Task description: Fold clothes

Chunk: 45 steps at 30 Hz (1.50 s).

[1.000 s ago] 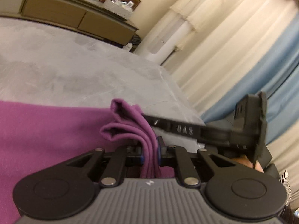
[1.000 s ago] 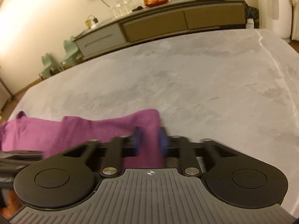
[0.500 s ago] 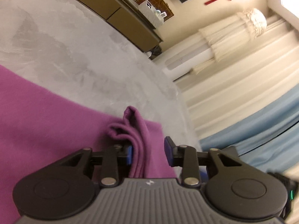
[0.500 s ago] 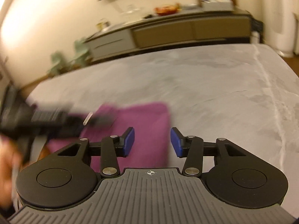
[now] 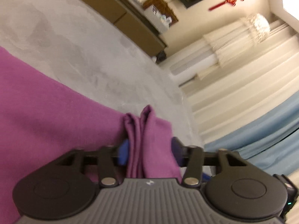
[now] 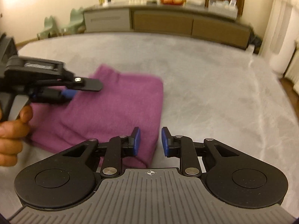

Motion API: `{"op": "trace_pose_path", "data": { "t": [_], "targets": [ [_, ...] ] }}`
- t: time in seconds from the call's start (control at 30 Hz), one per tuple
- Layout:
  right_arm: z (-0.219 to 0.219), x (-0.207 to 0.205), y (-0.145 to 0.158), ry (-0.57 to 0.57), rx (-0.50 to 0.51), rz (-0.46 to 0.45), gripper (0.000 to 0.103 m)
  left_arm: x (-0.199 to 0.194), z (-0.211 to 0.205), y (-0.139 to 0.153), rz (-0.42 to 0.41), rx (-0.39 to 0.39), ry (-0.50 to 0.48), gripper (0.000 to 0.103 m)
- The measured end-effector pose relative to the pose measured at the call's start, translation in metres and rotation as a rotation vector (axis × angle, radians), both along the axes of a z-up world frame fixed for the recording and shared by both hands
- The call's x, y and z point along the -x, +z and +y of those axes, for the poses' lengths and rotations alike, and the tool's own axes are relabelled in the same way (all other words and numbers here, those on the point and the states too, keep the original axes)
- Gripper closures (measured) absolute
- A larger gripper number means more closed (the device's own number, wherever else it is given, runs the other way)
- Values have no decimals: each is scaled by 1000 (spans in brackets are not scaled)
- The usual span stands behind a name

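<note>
A living room lies behind the work: a cream wall, a long low sideboard (image 6: 168,23) along it carrying glassware and a bowl of fruit, pale curtains (image 5: 243,85) with a blue drape beside them on the right of the left wrist view, and two small green chairs (image 6: 61,23) at the sideboard's left end. In front of it spreads a broad grey marbled tabletop (image 6: 205,85), which fills most of both views. On it rests a purple garment (image 6: 115,108), folded into a thick flat rectangle that sits toward the near left part of the tabletop, its right edge straight and its near right corner reaching the right gripper. The left gripper (image 5: 149,149) is carried by a hand (image 6: 11,130) at the left edge of the right wrist view and reaches over the garment's far left corner; its jaws are opening, and a bunched ridge of purple cloth stands between them, lying against the left blue pad while the right pad stands clear of it. The right gripper (image 6: 150,141) hovers at the garment's near right corner, jaws closing but apart, the left blue pad (image 6: 137,140) over the cloth's edge and the right pad over bare tabletop, neither pressing on the fabric.
</note>
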State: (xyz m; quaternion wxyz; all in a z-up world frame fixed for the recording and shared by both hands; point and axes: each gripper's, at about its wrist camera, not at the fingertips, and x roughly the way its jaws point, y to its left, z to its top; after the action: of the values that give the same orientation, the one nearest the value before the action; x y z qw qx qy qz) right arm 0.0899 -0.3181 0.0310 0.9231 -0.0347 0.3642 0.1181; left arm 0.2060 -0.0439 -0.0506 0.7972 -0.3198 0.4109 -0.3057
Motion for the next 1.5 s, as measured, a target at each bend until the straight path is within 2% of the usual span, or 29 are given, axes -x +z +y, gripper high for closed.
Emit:
{"op": "trace_pose_path", "data": {
  "t": [0.03,0.07,0.1,0.13,0.2,0.23,0.3,0.37,0.47,0.63,0.73,0.77,0.9,0.97,1.03,1.1,1.17,1.23,1.3,1.4,1.5],
  "targets": [
    [-1,5,6,22,-29,-34,75,3,-1,2,3,-27,1,55],
    [0,7,9,40,-50,-48,75,4,-6,1,20,-84,-2,63],
    [2,6,6,53,-52,-35,76,6,-7,4,10,-130,2,72],
    [6,1,-2,52,-25,5,75,8,-9,7,0,-176,6,73],
    [11,-7,-17,35,43,81,71,15,-12,16,-22,-250,13,65],
    [11,-8,-18,27,60,83,62,19,-13,22,-34,-278,17,56],
    [9,-9,-8,-13,48,91,61,37,-2,35,-76,-310,18,48],
    [9,-8,10,-40,4,56,52,52,16,51,-86,-330,24,43],
    [35,-7,30,-46,-37,10,46,78,59,72,-109,-418,64,37],
    [131,15,40,27,40,-66,38,112,144,102,-155,-557,164,33],
    [206,38,37,116,76,-136,20,126,205,113,-160,-587,234,29],
    [231,45,35,150,85,-156,18,129,226,117,-158,-589,259,27],
    [333,72,22,290,108,-196,18,133,307,108,-110,-581,342,26],
    [384,83,23,359,97,-214,18,134,354,100,-65,-549,402,26],
    [437,92,26,438,89,-229,18,147,406,89,-39,-483,489,26],
    [494,98,29,532,115,-248,17,163,471,75,35,-351,632,26],
    [549,104,28,628,164,-287,14,179,533,66,95,-131,786,23],
    [599,107,21,714,227,-335,13,183,567,59,116,-14,795,20],
    [642,108,9,774,286,-374,12,179,585,50,155,34,797,20],
    [688,109,-7,811,339,-386,12,173,613,30,220,74,791,19],
    [707,101,-22,818,358,-362,16,157,614,21,231,57,747,19]
  ]
}}
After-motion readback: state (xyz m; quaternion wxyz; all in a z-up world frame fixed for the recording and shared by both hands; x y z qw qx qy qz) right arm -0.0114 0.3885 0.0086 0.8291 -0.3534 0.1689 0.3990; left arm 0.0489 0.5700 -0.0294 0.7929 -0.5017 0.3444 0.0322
